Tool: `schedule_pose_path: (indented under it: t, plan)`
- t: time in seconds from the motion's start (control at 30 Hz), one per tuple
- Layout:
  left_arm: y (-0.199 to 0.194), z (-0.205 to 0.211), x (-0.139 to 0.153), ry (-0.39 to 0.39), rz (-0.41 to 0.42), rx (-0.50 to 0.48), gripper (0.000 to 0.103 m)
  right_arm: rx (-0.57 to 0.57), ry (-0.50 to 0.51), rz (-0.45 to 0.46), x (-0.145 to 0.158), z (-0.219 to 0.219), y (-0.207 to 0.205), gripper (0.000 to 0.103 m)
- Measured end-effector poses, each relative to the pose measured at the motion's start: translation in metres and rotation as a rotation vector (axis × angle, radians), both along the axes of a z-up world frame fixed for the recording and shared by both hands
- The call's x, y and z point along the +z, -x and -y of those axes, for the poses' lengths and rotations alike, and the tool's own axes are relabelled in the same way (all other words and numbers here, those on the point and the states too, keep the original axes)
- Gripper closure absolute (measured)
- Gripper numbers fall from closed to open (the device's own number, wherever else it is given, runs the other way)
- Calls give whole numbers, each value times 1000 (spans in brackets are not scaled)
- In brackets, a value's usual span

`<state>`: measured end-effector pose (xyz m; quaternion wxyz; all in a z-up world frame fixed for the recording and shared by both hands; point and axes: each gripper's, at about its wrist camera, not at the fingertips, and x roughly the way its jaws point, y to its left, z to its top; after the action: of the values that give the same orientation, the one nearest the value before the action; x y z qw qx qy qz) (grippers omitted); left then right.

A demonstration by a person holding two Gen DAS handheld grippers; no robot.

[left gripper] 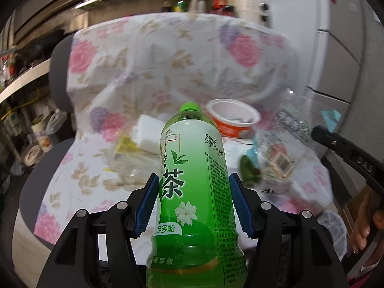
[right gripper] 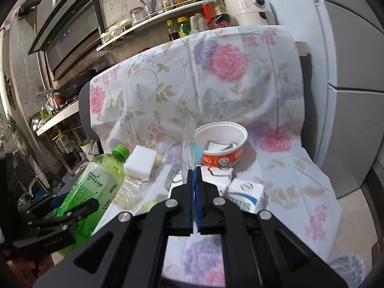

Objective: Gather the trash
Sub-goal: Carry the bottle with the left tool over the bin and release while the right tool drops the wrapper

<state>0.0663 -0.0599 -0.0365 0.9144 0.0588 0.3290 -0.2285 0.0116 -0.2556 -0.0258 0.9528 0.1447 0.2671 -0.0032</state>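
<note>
Left tongs (left gripper: pixel 194 187) pinch green tea bottle (left gripper: pixel 192 180) mid-body, lifted for binning. Right tongs (right gripper: pixel 195 168), pressed together, nip clear plastic bag (right gripper: pixel 188 132); noodle cup (right gripper: pixel 222 144) at 1 o'clock.

The green tea bottle (left gripper: pixel 192 192), centre of the left wrist view, bears large white "茶", below it "茶多酚" and "茶萃取"; its fine print, and the orange bowl's (right gripper: pixel 222 154) lettering right of centre, cannot be read.

Cluttered seat (right gripper: pixel 283 175), bare right edge
</note>
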Motion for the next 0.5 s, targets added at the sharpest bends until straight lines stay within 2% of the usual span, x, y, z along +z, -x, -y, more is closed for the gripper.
schedule_pose_path:
  t: [0.1,0.27,0.5]
  plan:
    - [21,20,4,26,28,-81,43,-59,16,15,5,16,33,101]
    - [62,79,1,75,29,-281,43,-215,53,11,12,60,106,101]
    - [130,183,-29,85,-45,-609,43,-474,79,-52,-4,118,212,101]
